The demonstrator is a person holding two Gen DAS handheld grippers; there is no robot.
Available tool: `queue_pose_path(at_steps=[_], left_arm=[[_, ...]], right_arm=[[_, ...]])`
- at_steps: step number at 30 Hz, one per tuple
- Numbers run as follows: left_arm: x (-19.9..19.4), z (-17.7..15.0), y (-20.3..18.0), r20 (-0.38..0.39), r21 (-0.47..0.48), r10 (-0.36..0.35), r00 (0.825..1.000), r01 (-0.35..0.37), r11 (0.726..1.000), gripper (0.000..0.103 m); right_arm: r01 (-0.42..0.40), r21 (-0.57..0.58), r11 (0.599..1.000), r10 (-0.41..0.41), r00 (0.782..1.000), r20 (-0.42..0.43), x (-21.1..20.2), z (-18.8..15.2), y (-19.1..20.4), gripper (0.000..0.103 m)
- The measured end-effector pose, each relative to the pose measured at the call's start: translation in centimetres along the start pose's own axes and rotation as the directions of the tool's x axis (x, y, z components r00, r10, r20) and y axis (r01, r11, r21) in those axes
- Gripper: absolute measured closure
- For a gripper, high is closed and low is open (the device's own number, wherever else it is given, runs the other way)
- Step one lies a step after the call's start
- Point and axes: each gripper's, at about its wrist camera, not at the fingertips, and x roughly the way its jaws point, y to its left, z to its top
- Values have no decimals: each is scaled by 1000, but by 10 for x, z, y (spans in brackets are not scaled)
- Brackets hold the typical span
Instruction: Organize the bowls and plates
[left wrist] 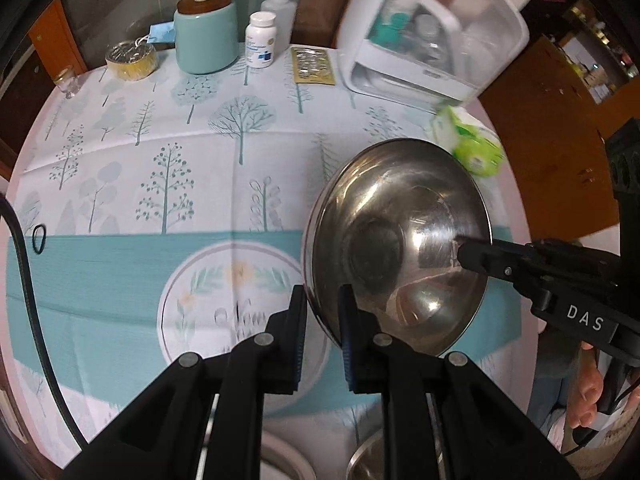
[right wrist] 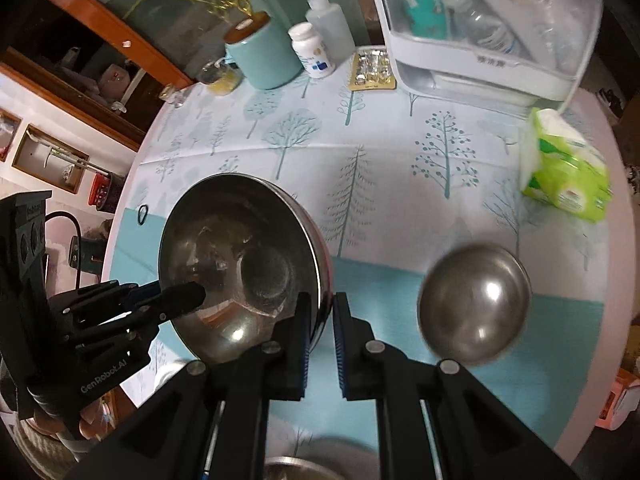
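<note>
A large steel bowl (left wrist: 396, 248) is held tilted above the round table, gripped on opposite rims by both grippers. My left gripper (left wrist: 322, 300) is shut on its near-left rim. My right gripper (right wrist: 322, 308) is shut on its right rim; the bowl shows in the right wrist view (right wrist: 240, 264), with the left gripper (right wrist: 184, 296) at its other side. The right gripper's finger shows in the left wrist view (left wrist: 476, 256). A smaller steel bowl (right wrist: 474, 304) sits on the cloth to the right. Another steel bowl's rim (left wrist: 364, 460) shows below, partly hidden.
On the tree-patterned tablecloth (left wrist: 160, 160) stand a teal jar (left wrist: 206, 34), a pill bottle (left wrist: 261, 40), a squeeze bottle (left wrist: 280, 12), a blister pack (left wrist: 314, 66), a white sterilizer box (left wrist: 432, 32), a green tissue pack (right wrist: 564, 164) and a black hair tie (left wrist: 39, 239).
</note>
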Motion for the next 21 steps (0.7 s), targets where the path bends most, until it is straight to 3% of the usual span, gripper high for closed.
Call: queue_pose_path(at_steps=[11, 21], left_arm=[[-55, -106, -35, -9, 129, -51, 999, 51, 990, 88], [-26, -189, -60, -121, 198, -70, 990, 93, 976, 88]], right_arm=[[70, 35, 997, -72, 995, 72, -64, -111, 33, 92], [116, 112, 987, -125, 989, 83, -67, -214, 33, 92]])
